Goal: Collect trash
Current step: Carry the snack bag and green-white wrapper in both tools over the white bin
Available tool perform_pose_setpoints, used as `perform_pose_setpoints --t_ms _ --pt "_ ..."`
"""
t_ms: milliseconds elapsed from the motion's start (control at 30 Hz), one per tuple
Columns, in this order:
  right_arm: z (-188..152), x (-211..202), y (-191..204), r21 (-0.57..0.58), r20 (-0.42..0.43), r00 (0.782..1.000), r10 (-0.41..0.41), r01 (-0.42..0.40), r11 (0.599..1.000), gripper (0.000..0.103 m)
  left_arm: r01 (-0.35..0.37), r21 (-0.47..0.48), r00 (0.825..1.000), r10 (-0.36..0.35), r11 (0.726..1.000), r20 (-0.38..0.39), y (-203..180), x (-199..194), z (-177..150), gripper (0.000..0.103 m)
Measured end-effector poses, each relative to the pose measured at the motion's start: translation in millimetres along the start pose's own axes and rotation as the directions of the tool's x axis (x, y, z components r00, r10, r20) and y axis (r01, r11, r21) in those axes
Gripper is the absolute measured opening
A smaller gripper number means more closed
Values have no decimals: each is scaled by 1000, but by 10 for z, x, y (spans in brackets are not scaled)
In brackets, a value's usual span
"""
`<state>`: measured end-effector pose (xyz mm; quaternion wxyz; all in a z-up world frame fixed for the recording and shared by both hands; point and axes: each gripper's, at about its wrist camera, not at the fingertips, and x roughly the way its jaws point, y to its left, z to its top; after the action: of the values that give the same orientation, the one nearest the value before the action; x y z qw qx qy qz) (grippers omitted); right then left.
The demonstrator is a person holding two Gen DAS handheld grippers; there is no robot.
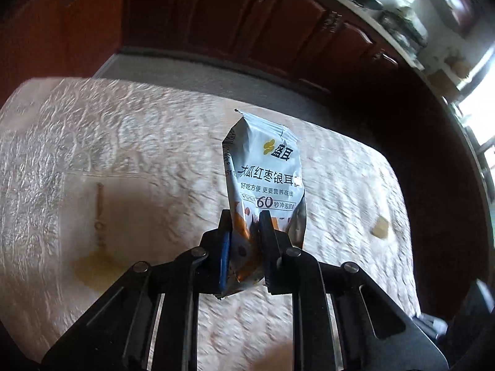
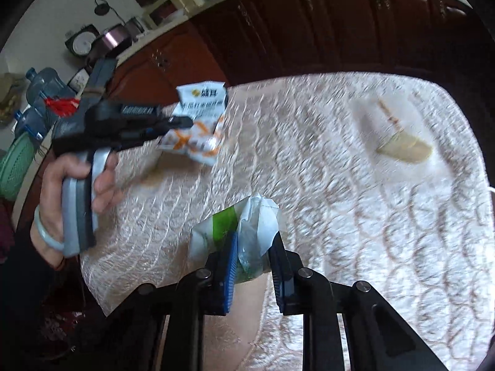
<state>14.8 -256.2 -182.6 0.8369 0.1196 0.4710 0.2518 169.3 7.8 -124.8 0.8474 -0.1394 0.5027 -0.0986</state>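
Observation:
My left gripper (image 1: 244,241) is shut on a silver and orange snack packet (image 1: 266,167) and holds it upright above the table. In the right wrist view the same left gripper (image 2: 182,122) shows at the upper left, held by a hand, with the packet (image 2: 198,123) in its jaws. My right gripper (image 2: 255,258) is shut on a crumpled white and green wrapper (image 2: 244,232), lifted above the table.
The table is covered by a cream textured cloth (image 1: 123,142). A yellowish stain (image 1: 92,269) lies on it, also showing in the right wrist view (image 2: 405,150). A small tan scrap (image 1: 380,228) lies at the right. Dark red cabinets (image 1: 247,24) stand behind. A green basket (image 2: 15,170) is at the far left.

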Motion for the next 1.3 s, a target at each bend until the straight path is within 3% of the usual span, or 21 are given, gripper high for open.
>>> perform_pose_setpoints --t_ms 267,600,800,1033,1300 --pt "22 -539 -307 40 90 993 -70 67 997 19 73 125 997 -71 989 -22 -600 -106 -221 14" --pt "-122 -1243 -908 153 176 964 -199 172 973 19 139 290 990 -125 947 -64 -1682 -7 -470 14" --pt "-232 -1678 -1289 222 206 926 -317 271 937 19 191 370 981 -164 909 -103 -2313 116 -589 14" --pt "-414 -2054 -1774 321 182 857 -482 411 853 19 244 420 968 -197 874 -152 -2905 354 -728 14" --pt "-593 -2106 -2198 392 123 843 -524 444 806 19 273 425 957 -198 863 -212 -3309 708 -852 14"
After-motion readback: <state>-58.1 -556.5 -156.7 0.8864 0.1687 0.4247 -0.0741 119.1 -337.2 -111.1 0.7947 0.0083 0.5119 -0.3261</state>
